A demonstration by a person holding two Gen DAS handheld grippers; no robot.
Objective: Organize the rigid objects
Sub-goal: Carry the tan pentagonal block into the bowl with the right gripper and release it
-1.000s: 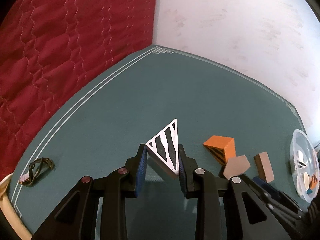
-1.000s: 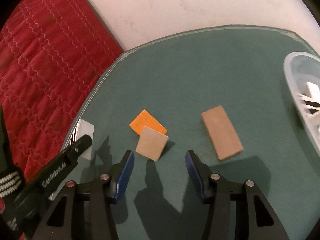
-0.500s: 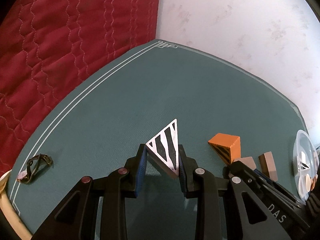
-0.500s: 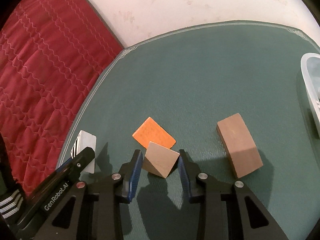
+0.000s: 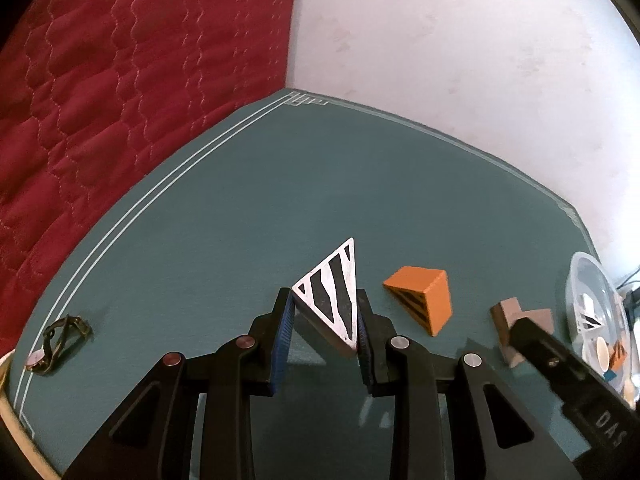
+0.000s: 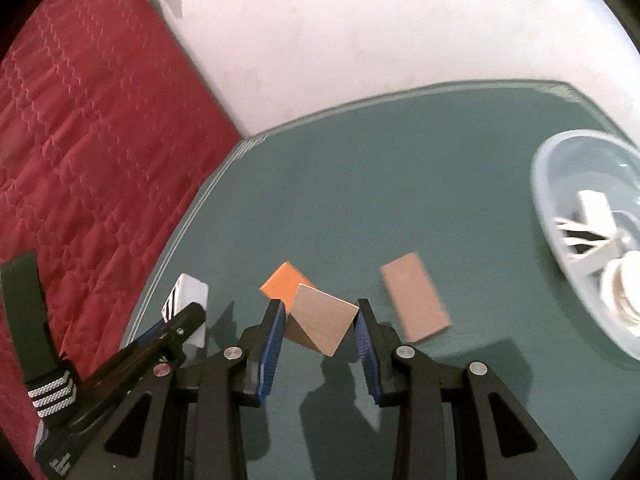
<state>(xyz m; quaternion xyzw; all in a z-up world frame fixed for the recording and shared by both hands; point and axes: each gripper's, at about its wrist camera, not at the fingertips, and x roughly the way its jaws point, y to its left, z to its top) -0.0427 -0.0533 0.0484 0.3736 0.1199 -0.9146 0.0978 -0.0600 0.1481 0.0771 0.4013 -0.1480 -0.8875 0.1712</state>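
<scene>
My left gripper (image 5: 324, 295) is shut on a white triangular block with black stripes (image 5: 334, 288), held just above the green mat (image 5: 224, 216). In the right wrist view my right gripper (image 6: 320, 314) is shut on a tan square block (image 6: 325, 318), tilted and lifted off the mat with its shadow below. An orange wedge (image 6: 280, 282) lies just behind it, and a brown flat block (image 6: 416, 296) lies to its right. The same wedge (image 5: 420, 300) shows striped on one face in the left wrist view.
A clear plastic bowl (image 6: 576, 160) holding several pieces sits at the right edge of the mat. A dark metal clip (image 5: 56, 340) lies near the mat's left corner. A red quilt (image 5: 100, 100) borders the left side, and a white wall stands behind.
The right gripper's jaws came together on the tan block and raised it off the mat. The left gripper kept still with the striped triangle.
</scene>
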